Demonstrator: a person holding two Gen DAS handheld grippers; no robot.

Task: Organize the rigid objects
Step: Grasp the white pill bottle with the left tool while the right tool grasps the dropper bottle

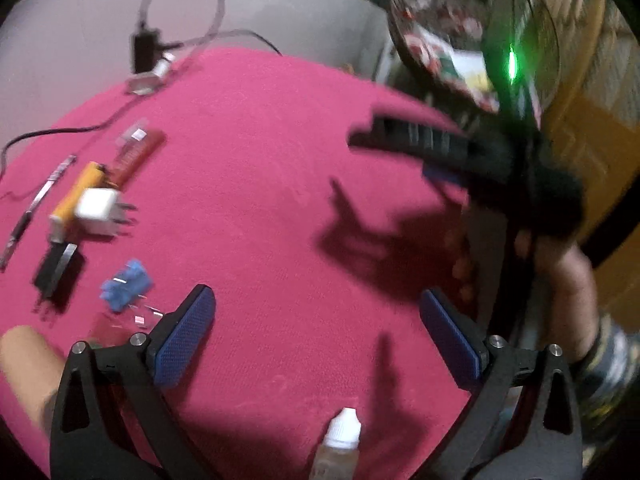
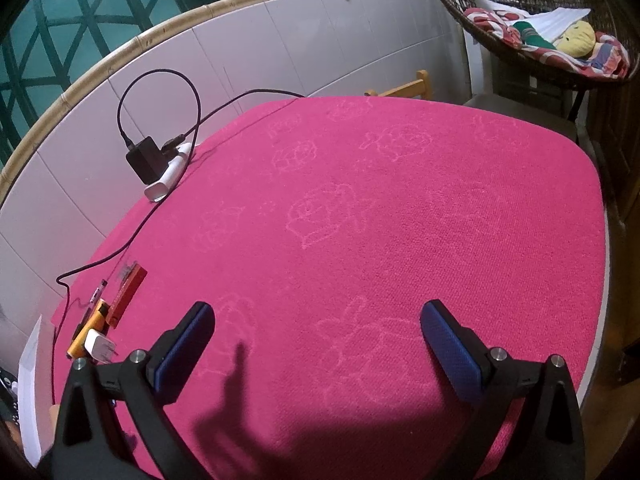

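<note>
On the pink cloth (image 1: 280, 160) small rigid items lie at the left: a white plug adapter (image 1: 96, 210) against an orange lighter (image 1: 76, 196), a red box (image 1: 136, 156), a thin pen (image 1: 36, 204), a black block (image 1: 56, 270) and a blue part (image 1: 126, 288). A small dropper bottle (image 1: 340, 444) stands between my left gripper's arms. My left gripper (image 1: 316, 300) is open and empty above the cloth. My right gripper (image 2: 318, 314) is open and empty; it also shows blurred at the right in the left wrist view (image 1: 440, 152). The adapter (image 2: 99, 346), lighter (image 2: 86, 332) and red box (image 2: 128, 294) show at its left.
A black charger (image 2: 146, 160) plugged into a white power strip (image 2: 170, 174) sits at the cloth's far left edge, with a black cable (image 2: 120, 248) trailing along the left. A white tiled wall (image 2: 280, 52) lies behind. A wicker basket chair (image 2: 540, 32) stands at far right.
</note>
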